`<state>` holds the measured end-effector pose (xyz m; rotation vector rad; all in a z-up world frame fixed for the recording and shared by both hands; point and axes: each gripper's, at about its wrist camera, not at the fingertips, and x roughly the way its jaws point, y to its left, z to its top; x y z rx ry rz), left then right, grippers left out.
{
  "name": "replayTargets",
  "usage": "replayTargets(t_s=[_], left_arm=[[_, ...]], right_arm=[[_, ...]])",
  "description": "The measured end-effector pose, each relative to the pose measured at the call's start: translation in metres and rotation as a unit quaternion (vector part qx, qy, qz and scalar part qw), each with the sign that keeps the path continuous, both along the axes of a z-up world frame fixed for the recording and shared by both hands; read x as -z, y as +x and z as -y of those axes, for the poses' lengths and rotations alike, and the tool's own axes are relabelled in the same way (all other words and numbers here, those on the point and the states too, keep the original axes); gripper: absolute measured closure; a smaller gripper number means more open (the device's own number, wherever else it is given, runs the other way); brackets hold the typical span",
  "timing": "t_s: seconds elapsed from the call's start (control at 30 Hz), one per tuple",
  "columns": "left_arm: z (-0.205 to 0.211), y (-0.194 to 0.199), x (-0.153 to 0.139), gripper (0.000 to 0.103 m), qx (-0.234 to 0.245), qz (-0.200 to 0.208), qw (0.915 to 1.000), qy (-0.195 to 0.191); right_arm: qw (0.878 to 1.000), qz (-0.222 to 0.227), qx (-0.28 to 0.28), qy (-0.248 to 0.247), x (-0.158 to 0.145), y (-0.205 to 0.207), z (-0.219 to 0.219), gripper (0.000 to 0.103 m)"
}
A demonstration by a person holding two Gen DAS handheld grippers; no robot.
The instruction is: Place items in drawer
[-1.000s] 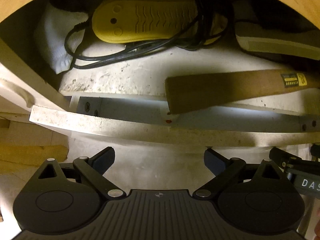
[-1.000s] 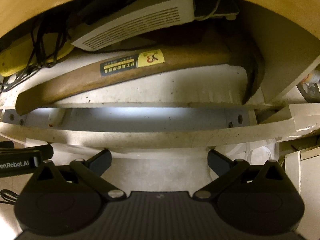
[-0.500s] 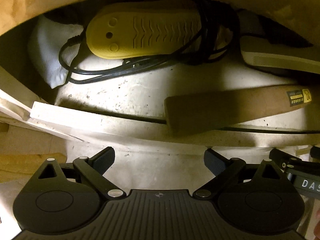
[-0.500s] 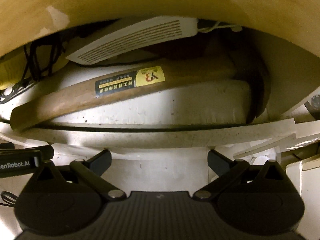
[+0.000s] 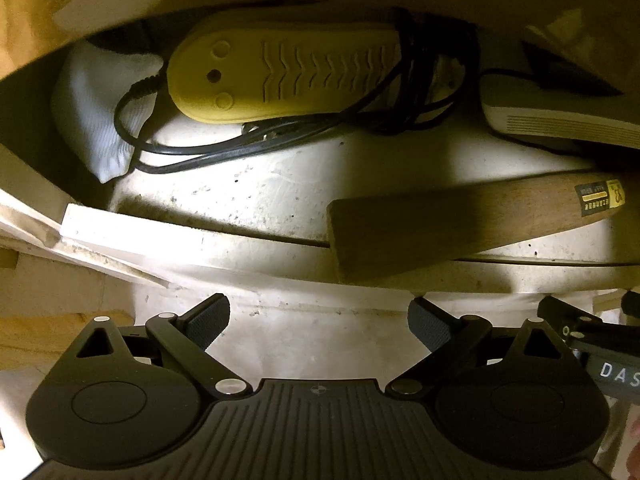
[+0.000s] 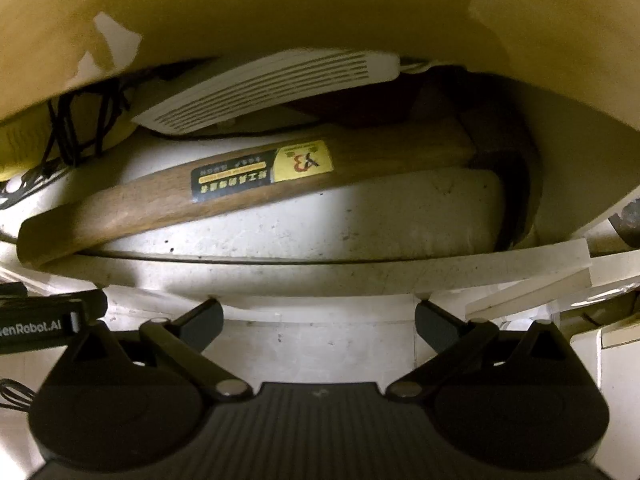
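Hammer (image 6: 248,188) lies inside the nearly closed drawer (image 6: 280,276) beside a yellow shoe dryer (image 5: 280,76), and we judge it head-heavy and rigid, best gripped mid-handle, while our left gripper (image 5: 319,322) and right gripper (image 6: 319,322) hang wide, empty.

Dim yellowish light, one bright patch on the drawer floor (image 5: 280,184), dark shadowed corners (strong fisheye bending), slight blur.

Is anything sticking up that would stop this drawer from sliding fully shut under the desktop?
Nothing visible does. The hammer, yellow shoe dryer with its black cord, and white vented box all lie flat inside the drawer. Both claws, left and right, are open and empty at its front edge.
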<state>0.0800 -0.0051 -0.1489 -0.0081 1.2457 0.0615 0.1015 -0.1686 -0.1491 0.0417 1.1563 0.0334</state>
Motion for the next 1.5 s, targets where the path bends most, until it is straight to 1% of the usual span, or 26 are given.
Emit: replayTargets(t_s=[0.1, 0.2, 0.4, 0.57, 0.67, 0.77, 0.87, 1.03, 1.1, 1.23, 1.37, 1.4, 1.5], left_arm=[[-0.003, 0.001, -0.002, 0.004, -0.004, 0.002, 1.0000, -0.007], [-0.006, 0.011, -0.005, 0.004, -0.005, 0.003, 0.9999, -0.009], [-0.005, 0.016, -0.014, 0.004, 0.005, 0.003, 1.0000, -0.007], [0.004, 0.032, -0.026, 0.004, 0.016, 0.009, 0.9998, -0.004], [0.019, 0.046, -0.032, 0.004, 0.019, 0.012, 0.9997, -0.005], [0.022, 0.049, -0.038, 0.004, 0.019, 0.013, 0.9997, -0.005], [0.013, 0.045, -0.047, 0.004, 0.018, 0.015, 0.9997, -0.004], [0.021, 0.035, -0.050, 0.004, 0.021, 0.023, 0.9995, -0.008], [0.022, 0.021, -0.049, 0.004, 0.023, 0.029, 0.9993, -0.007], [0.007, 0.022, -0.062, 0.004, 0.023, 0.037, 0.9990, -0.011], [0.004, 0.001, -0.074, 0.004, 0.026, 0.051, 0.9983, -0.013], [0.004, -0.004, -0.076, 0.004, 0.027, 0.054, 0.9981, -0.012], [0.004, -0.017, -0.083, 0.004, 0.031, 0.058, 0.9978, -0.011]], right_arm=[[1.000, 0.002, -0.002, -0.003, -0.001, 0.005, 0.002, 0.000], [1.000, -0.003, -0.002, -0.002, -0.001, 0.009, 0.004, 0.000], [1.000, -0.003, -0.006, -0.006, -0.005, 0.008, 0.011, 0.000], [1.000, 0.004, -0.009, -0.010, -0.017, 0.012, 0.019, 0.000], [1.000, 0.008, -0.012, -0.015, -0.023, 0.014, 0.024, 0.000], [1.000, 0.009, -0.014, -0.018, -0.027, 0.015, 0.029, 0.000], [1.000, 0.010, -0.014, -0.020, -0.030, 0.018, 0.034, 0.000], [0.999, 0.019, -0.019, -0.024, -0.041, 0.027, 0.036, 0.000], [0.999, 0.024, -0.023, -0.024, -0.047, 0.020, 0.036, 0.000], [0.999, 0.035, -0.029, -0.025, -0.062, -0.001, 0.034, 0.000], [0.998, 0.045, -0.031, -0.025, -0.069, -0.015, 0.037, 0.000], [0.998, 0.047, -0.031, -0.025, -0.067, -0.016, 0.034, 0.000], [0.998, 0.055, -0.032, -0.024, -0.072, -0.022, 0.044, 0.000]])
